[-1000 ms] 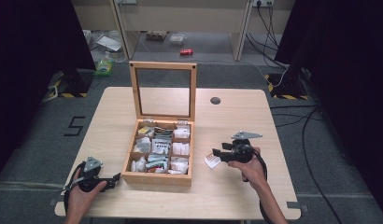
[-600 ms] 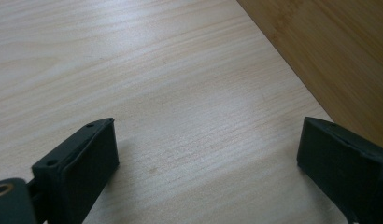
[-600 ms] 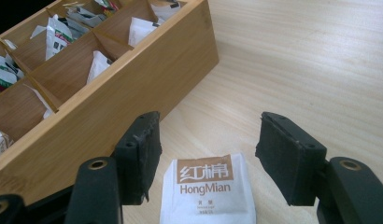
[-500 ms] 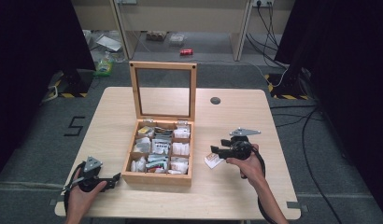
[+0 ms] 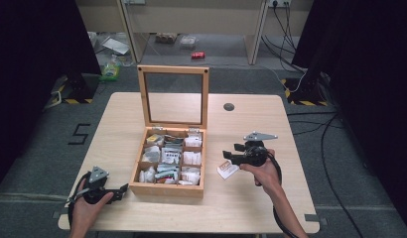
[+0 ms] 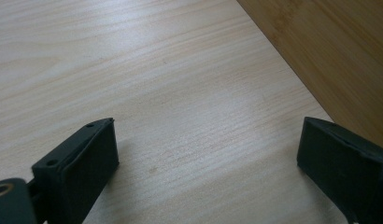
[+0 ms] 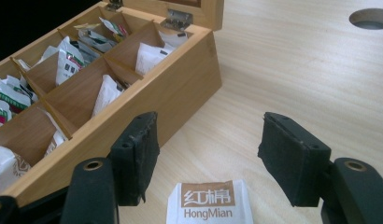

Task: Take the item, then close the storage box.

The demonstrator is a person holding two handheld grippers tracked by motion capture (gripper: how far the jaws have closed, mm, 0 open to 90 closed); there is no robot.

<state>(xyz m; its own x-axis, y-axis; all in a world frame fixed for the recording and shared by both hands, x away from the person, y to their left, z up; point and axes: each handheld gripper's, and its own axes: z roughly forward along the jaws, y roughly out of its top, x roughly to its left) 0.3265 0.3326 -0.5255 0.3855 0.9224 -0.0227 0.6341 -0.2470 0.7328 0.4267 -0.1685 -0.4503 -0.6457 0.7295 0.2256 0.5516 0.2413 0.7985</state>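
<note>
Packet (image 5: 226, 170) of white paper with a brown "HongMian" label lies flat on the surface (image 5: 251, 208), just right of the wooden box (image 5: 167, 189) and apart from its side wall. Right tool (image 5: 233, 152) sits just above and behind the packet, pointed toward the box; jaws wide, have just been opening, nothing pinched. In the right gripper view the packet (image 7: 209, 204) lies low between the two black jaws, pads not pressing on it. Box lid (image 5: 173, 95) stands upright at the back, glass pane framed in wood. Box is split into compartments holding more packets (image 5: 168, 157), mostly white, some with green or dark print; the compartments along the right wall each hold white ones. Left tool (image 5: 120, 191) rests low at the near left of the surface, tips just beside the box's front left corner, jaws wide with bare wood between them. In the left gripper view the box wall (image 6: 329, 51) runs across the top right corner. Round hole (image 5: 229, 106) in the surface sits far right of the lid.
</note>
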